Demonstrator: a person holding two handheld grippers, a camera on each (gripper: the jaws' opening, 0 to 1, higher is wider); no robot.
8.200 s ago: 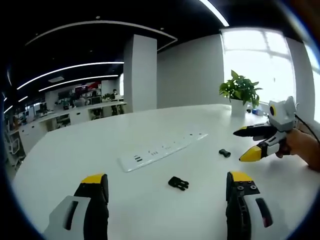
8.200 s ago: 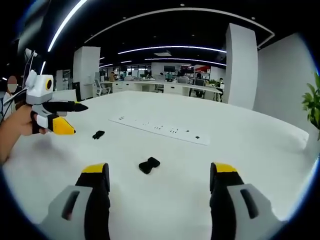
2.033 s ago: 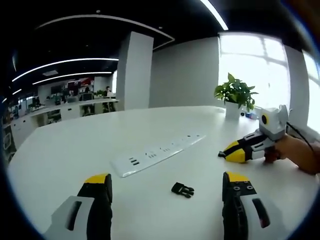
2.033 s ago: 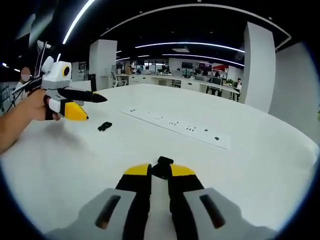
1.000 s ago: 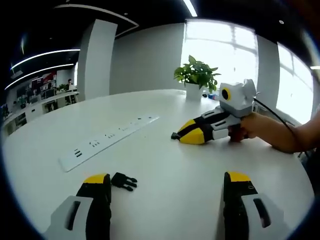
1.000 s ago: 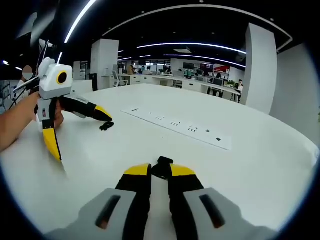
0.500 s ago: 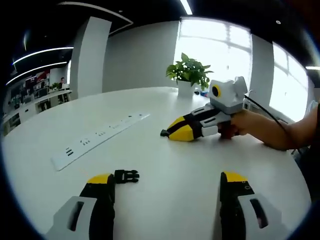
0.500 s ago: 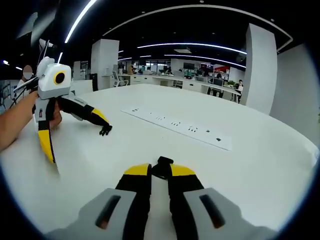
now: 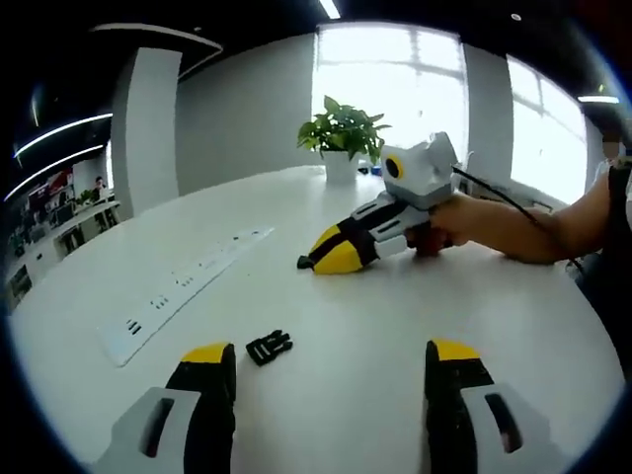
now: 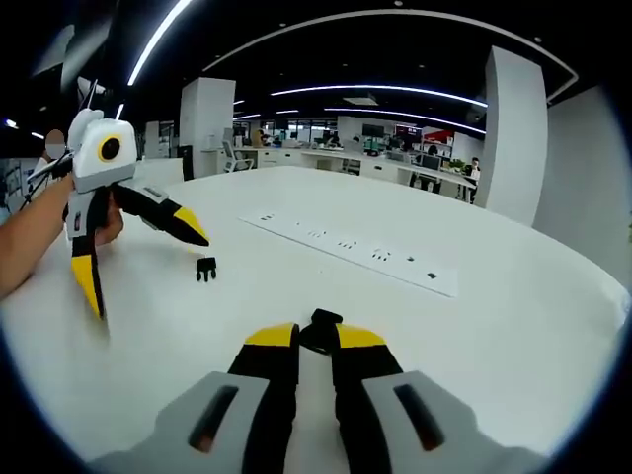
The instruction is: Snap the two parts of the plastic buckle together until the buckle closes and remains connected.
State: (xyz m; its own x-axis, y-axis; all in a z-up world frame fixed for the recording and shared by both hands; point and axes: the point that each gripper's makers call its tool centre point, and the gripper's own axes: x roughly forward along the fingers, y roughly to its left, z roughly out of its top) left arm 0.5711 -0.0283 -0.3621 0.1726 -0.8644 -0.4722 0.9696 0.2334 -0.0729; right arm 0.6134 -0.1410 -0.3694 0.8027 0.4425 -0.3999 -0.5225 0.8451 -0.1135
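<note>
In the left gripper view we see our left tool (image 9: pixel 322 370) spread wide, jaws well apart and holding nothing. The pronged buckle half (image 9: pixel 268 347) lies on the white surface (image 9: pixel 375 316) just beyond the tip of the view's left jaw, slightly inside it, not between the two jaws and not touched by either. Farther out, our right tool (image 9: pixel 321 259) rests low over the surface with its yellow tips pressed together and a small dark piece poking from them. A long white power strip (image 9: pixel 183 291) runs away to the left, and a potted plant (image 9: pixel 342 133) stands at the far edge by the window.

In the right gripper view our right tool (image 10: pixel 314 341) is clenched on the socket buckle half (image 10: pixel 321 326), which juts out just past the yellow tips. Farther on, to the left, the pronged buckle half (image 10: pixel 205 268) lies on the surface, just beside the nearer tip of the left tool (image 10: pixel 138 255), whose jaws are splayed wide, one tip pointing down at the surface. The power strip (image 10: pixel 346 254) lies beyond.
</note>
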